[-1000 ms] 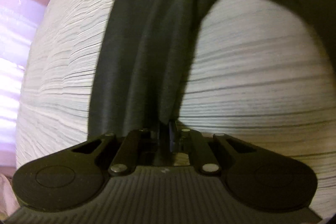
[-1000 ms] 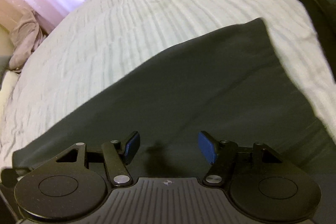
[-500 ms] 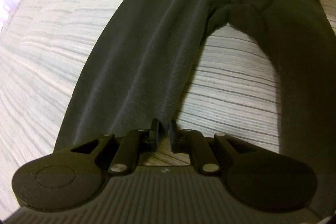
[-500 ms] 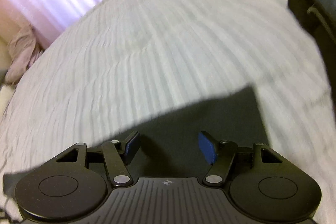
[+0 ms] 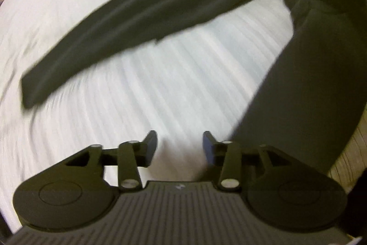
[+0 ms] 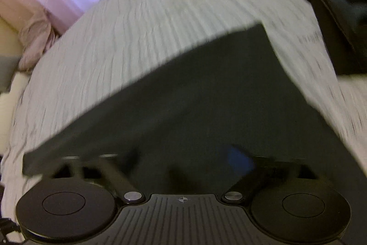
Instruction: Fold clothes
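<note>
Now both tongs opening and empty, left [image 5: 180,144] over bedspread [image 5: 160,84], right [image 6: 185,162] above dark trousers [image 6: 195,95].

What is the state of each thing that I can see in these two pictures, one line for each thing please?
Trousers: spread flat on the bed, legs apart, not yet folded, not held.
Left claw: jaws opening, nothing between them, above bare bed cover.
Right claw: jaws opening, blurred, over a trouser leg, pressing on nothing.
Bed cover: white, ribbed, lying smooth.
Pink cloth: crumpled at the bed's edge.
</note>
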`<state>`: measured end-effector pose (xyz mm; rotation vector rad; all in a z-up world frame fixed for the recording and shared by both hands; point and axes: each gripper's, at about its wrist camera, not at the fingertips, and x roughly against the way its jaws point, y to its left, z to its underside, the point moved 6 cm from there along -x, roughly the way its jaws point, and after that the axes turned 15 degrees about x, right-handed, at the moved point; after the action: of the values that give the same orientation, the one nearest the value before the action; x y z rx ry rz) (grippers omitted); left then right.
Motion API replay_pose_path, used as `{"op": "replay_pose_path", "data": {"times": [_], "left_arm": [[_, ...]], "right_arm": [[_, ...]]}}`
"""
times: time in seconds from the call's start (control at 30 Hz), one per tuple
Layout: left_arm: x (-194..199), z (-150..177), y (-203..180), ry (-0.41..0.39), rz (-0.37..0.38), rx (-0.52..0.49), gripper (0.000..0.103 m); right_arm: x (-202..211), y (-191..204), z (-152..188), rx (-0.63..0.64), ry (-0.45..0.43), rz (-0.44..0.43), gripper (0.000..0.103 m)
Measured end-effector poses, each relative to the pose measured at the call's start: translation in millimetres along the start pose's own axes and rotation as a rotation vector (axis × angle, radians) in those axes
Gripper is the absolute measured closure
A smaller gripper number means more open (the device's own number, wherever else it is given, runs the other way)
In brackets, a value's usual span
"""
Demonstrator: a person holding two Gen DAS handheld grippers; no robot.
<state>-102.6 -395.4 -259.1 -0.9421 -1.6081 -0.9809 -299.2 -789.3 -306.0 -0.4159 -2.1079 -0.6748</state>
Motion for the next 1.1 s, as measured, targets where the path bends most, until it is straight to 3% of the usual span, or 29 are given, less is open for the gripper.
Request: {"op": "replay_pose_path", "data": {"times": [0.13, 0.33, 0.47, 0.67, 0.9, 1.0, 1.1], "left_arm": [[20.3, 53.8, 23.6, 0.041, -0.040, 0.081, 0.051], [38.4, 138.7, 53.1, 0.094, -0.093, 0.043, 0.041], [43.6, 186.8, 70.8, 0.102, -0.075, 0.049, 0.039], [49.5, 248.8, 117.5, 0.089, -0.069, 0.166, 0.038], [49.7, 276.4, 173.8, 0.037, -0.005, 0.431, 0.038], [39.0, 270.4, 205.3, 0.008, 0.103, 0.633, 0.038], [14.6, 266.8, 241.1, 0.039, 0.256, 0.875, 0.038]], "right_arm": [[22.4, 18.3, 38.9, 0.046, 0.099, 0.001, 0.003], [63.8, 51.8, 103.1, 0.058, 0.186, 0.053, 0.003], [77.8, 87.4, 128.2, 0.090, 0.205, 0.051, 0.003], [100.3, 156.6, 149.3, 0.184, 0.203, 0.034, 0.003], [104.2, 221.2, 169.3, 0.231, 0.210, 0.005, 0.003], [101.9, 240.6, 169.1, 0.242, 0.216, -0.020, 0.003], [103.7, 260.0, 165.5, 0.305, 0.224, -0.032, 0.003]]}}
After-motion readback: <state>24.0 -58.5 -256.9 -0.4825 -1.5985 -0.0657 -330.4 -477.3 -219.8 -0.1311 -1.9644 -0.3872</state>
